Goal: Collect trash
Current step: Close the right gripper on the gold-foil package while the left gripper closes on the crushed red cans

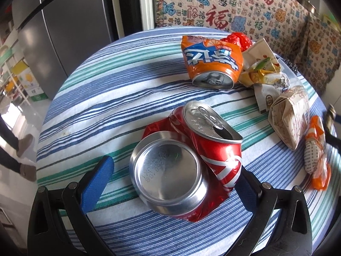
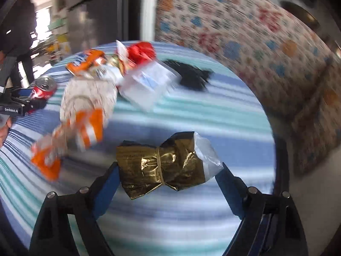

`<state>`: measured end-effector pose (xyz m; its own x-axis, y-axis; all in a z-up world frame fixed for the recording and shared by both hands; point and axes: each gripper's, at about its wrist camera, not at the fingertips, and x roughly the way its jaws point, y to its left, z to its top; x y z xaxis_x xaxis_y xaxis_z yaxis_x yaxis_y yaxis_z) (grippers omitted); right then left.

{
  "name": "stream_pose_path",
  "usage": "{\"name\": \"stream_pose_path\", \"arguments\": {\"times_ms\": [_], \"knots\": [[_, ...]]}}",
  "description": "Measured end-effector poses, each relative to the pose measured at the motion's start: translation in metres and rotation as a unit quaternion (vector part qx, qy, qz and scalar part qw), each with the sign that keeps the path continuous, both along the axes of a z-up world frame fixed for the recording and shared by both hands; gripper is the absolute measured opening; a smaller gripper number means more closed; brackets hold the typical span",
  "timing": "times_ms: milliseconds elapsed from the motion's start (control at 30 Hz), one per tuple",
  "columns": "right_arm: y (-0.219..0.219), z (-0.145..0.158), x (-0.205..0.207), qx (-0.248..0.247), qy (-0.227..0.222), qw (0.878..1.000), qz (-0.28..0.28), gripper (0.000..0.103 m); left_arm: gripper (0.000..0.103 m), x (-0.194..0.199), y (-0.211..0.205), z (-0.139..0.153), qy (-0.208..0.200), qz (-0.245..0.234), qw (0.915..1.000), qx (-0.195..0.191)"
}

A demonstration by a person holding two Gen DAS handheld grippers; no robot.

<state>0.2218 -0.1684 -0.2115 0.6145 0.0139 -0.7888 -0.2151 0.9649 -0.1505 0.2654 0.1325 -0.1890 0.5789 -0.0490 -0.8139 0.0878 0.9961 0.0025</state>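
A crushed red cola can (image 1: 187, 162) lies on the striped tablecloth (image 1: 106, 106), its silver bottom toward me. My left gripper (image 1: 177, 170) is open around it; the right finger touches the can's side, the left finger (image 1: 100, 175) stands apart. In the right wrist view, my right gripper (image 2: 168, 170) is shut on a gold foil packet (image 2: 162, 166) tied with a rubber band, held above the cloth. The background there is motion-blurred. The red can (image 2: 43, 88) and my left gripper (image 2: 25, 102) show at the far left.
A crushed orange can (image 1: 213, 64), paper wrappers (image 1: 266, 79), a paper box (image 1: 289, 115), an orange-white wrapper (image 1: 317, 155) and a red bag (image 1: 240, 39) lie at the table's back right. A clear plastic bag (image 2: 149, 85) and a black object (image 2: 191, 74) lie further back. A patterned sofa cover (image 1: 234, 6) is behind.
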Motion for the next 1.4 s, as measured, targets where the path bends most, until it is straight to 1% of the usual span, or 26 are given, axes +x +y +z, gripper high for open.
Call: {"name": "stream_pose_path", "arguments": {"times_ms": [33, 67, 133, 233, 300, 333, 400, 433, 467, 533, 567, 633, 700, 733, 767, 833, 867, 967, 1067, 1167, 1233, 1267, 1333, 1367, 1400], "knots": [[0.002, -0.002, 0.015, 0.008, 0.009, 1.000, 0.009, 0.092, 0.103, 0.000, 0.000, 0.000, 0.000, 0.000, 1.0000, 0.000], [0.001, -0.003, 0.023, 0.016, 0.014, 1.000, 0.004, 0.092, 0.103, 0.000, 0.000, 0.000, 0.000, -0.001, 1.0000, 0.000], [-0.008, 0.000, 0.030, 0.049, 0.022, 0.998, -0.035, 0.095, 0.103, -0.002, 0.001, 0.000, 0.001, -0.003, 1.0000, 0.000], [-0.025, 0.008, 0.011, 0.092, 0.020, 0.991, -0.095, 0.096, 0.103, -0.002, 0.001, 0.000, 0.001, -0.008, 1.0000, 0.000], [-0.026, 0.010, -0.001, 0.101, 0.016, 0.987, -0.123, 0.096, 0.103, -0.001, 0.001, 0.000, 0.001, -0.010, 0.9999, -0.001], [-0.026, 0.010, -0.004, 0.119, 0.017, 0.983, -0.139, 0.096, 0.103, -0.001, 0.000, 0.000, 0.001, -0.010, 0.9999, -0.001], [-0.027, 0.006, -0.003, 0.156, 0.034, 0.974, -0.159, 0.096, 0.103, -0.001, 0.001, 0.000, 0.001, -0.009, 1.0000, 0.000], [-0.027, 0.002, 0.000, 0.167, 0.045, 0.971, -0.164, 0.096, 0.103, -0.001, 0.001, 0.000, 0.001, -0.008, 1.0000, 0.000], [-0.025, -0.001, 0.001, 0.162, 0.052, 0.972, -0.161, 0.096, 0.103, -0.001, 0.001, 0.000, 0.000, -0.008, 1.0000, 0.000], [-0.015, -0.006, 0.003, 0.115, 0.054, 0.983, -0.130, 0.097, 0.103, -0.002, 0.001, 0.000, 0.000, -0.008, 1.0000, -0.001], [-0.012, -0.006, 0.001, 0.096, 0.054, 0.988, -0.106, 0.097, 0.103, -0.002, 0.001, 0.000, 0.000, -0.008, 1.0000, -0.001], [-0.015, -0.003, -0.004, 0.081, 0.052, 0.991, -0.090, 0.096, 0.103, -0.002, 0.001, -0.001, 0.000, -0.008, 1.0000, -0.001], [-0.021, 0.004, -0.011, 0.078, 0.044, 0.993, -0.075, 0.097, 0.103, -0.002, 0.001, -0.001, 0.000, -0.008, 1.0000, -0.001], [-0.024, 0.007, -0.013, 0.070, 0.040, 0.995, -0.067, 0.099, 0.103, -0.002, 0.001, -0.001, 0.000, -0.008, 1.0000, -0.001], [-0.025, 0.010, -0.014, 0.060, 0.037, 0.995, -0.063, 0.103, 0.103, -0.001, 0.001, -0.001, 0.000, -0.008, 1.0000, -0.001], [-0.024, 0.012, -0.014, 0.024, 0.035, 0.998, -0.049, 0.103, 0.103, -0.001, 0.001, -0.001, 0.000, -0.008, 1.0000, -0.001], [-0.024, 0.013, -0.013, 0.014, 0.034, 0.998, -0.046, 0.103, 0.103, -0.002, 0.001, -0.001, 0.000, -0.008, 1.0000, -0.001], [-0.023, 0.020, -0.019, 0.007, 0.033, 0.999, -0.029, 0.103, 0.103, -0.001, 0.001, -0.001, 0.000, -0.008, 1.0000, -0.001], [-0.022, 0.028, -0.038, -0.003, 0.033, 0.999, -0.011, 0.103, 0.103, -0.001, 0.002, -0.001, 0.000, -0.009, 1.0000, -0.001], [-0.024, 0.026, -0.053, -0.001, 0.066, 0.998, 0.003, 0.103, 0.103, -0.001, 0.002, -0.001, 0.000, -0.009, 1.0000, -0.001], [-0.029, 0.022, -0.058, 0.036, 0.099, 0.994, -0.008, 0.103, 0.103, -0.002, 0.002, -0.001, 0.000, -0.008, 1.0000, -0.001], [-0.032, 0.018, -0.058, 0.069, 0.117, 0.991, -0.021, 0.103, 0.103, -0.001, 0.002, -0.001, 0.000, -0.008, 1.0000, -0.001], [-0.039, 0.008, -0.054, 0.130, 0.134, 0.979, -0.079, 0.102, 0.103, -0.002, 0.002, -0.001, 0.000, -0.008, 1.0000, -0.001], [-0.042, 0.004, -0.051, 0.150, 0.136, 0.974, -0.106, 0.103, 0.103, -0.002, 0.002, -0.001, -0.001, -0.007, 1.0000, -0.001], [-0.046, 0.002, -0.047, 0.173, 0.125, 0.967, -0.139, 0.102, 0.103, -0.002, 0.002, -0.001, -0.001, -0.007, 1.0000, -0.001]]}}
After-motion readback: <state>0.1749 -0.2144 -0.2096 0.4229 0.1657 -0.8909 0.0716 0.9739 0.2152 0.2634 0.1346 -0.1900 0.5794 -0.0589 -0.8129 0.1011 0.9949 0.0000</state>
